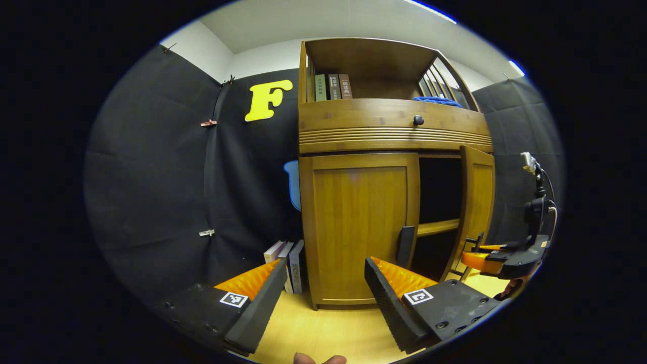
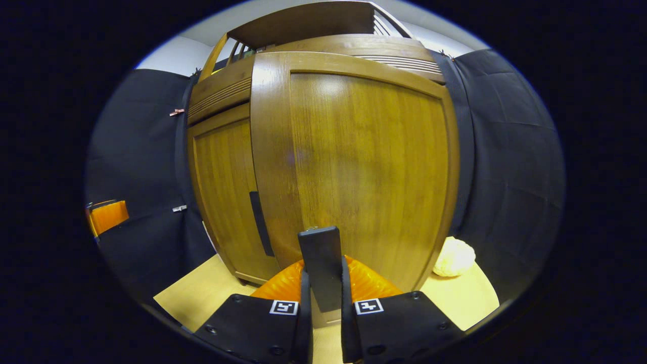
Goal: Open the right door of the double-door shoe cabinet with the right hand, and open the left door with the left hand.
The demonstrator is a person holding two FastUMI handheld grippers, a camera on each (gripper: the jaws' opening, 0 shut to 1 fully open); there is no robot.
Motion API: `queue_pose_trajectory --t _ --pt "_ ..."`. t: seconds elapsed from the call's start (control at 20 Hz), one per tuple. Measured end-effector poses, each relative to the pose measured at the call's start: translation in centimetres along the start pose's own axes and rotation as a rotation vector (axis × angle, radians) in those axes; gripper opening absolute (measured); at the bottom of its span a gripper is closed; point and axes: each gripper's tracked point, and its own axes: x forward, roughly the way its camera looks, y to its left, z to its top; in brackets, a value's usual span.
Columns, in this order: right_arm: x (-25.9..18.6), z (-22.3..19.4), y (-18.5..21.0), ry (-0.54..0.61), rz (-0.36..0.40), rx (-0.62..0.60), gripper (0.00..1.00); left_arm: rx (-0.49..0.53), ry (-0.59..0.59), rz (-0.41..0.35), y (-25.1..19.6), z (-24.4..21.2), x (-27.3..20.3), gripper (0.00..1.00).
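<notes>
Cabinet, double-door, wood, stands against the booth wall and serves as the landmark for all that follows. Open shelf on top of the cabinet holds books and something blue; a drawer with a dark knob sits just below that shelf. More books stand on the floor just beside the cabinet's left flank.

Right door is swung partly out from the cabinet front; dark interior and one inner shelf show behind it. Left door lies flush, closed.

Handles: each door carries a dark vertical pull at its inner edge. Left door handle is free. Right door handle sits between the jaws of the right gripper, both fingers pressing on it, clenched.

Left gripper hangs in front of the cabinet's left door, jaws spread wide, holding nothing, apart from the pull.

Handling, judged: doors look rigid, solid, hinged at the outer edges, so they will swing on an arc rather than pull straight. Surface is glossy, likely slick; the flat pull is the only sound purchase. Take the left pull across its thin sides, near mid-height, and follow the arc outward.
</notes>
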Motion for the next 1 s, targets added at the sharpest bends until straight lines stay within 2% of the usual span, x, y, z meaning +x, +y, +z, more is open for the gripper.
queue_pose_trajectory --t 0.4,0.45,0.5,0.55,0.65,0.75,0.85,0.9,0.95,1.0 --pt "-1.9 0.0 -2.7 0.002 -0.147 0.009 0.25 0.008 0.009 -0.062 -3.1 -0.1 0.1 1.0" --pt "-2.2 -0.1 -3.0 0.004 -0.159 0.02 0.25 0.008 0.005 -0.072 -3.7 0.0 0.3 0.93" --pt "-2.3 -0.3 -3.1 0.01 -0.165 0.031 0.24 0.006 0.002 -0.082 -4.5 0.1 0.4 0.99" --pt "-2.7 -0.4 -3.1 0.017 -0.171 0.036 0.21 0.001 0.0 -0.094 -5.2 0.2 0.5 0.99" --pt "-3.0 -0.4 -3.7 0.025 -0.189 0.029 0.21 -0.009 0.002 -0.118 -6.7 0.2 0.8 0.99" --pt "-3.3 -0.4 -4.5 0.024 -0.213 0.034 0.21 -0.009 0.005 -0.142 -8.0 0.2 1.1 0.93" --pt "-3.0 -0.3 -5.3 0.018 -0.252 0.041 0.21 0.001 0.004 -0.156 -8.9 0.3 1.4 0.99" --pt "-3.4 -0.1 -5.9 0.017 -0.275 0.04 0.24 0.003 0.001 -0.163 -9.4 0.4 1.5 0.99" --pt "-3.2 -0.1 -6.5 0.015 -0.273 0.047 0.14 0.004 -0.001 -0.168 -9.8 0.5 1.7 0.99" --pt "-3.3 -0.4 -6.4 0.021 -0.26 0.061 0.14 0.004 -0.004 -0.173 -10.0 0.6 1.8 0.96"
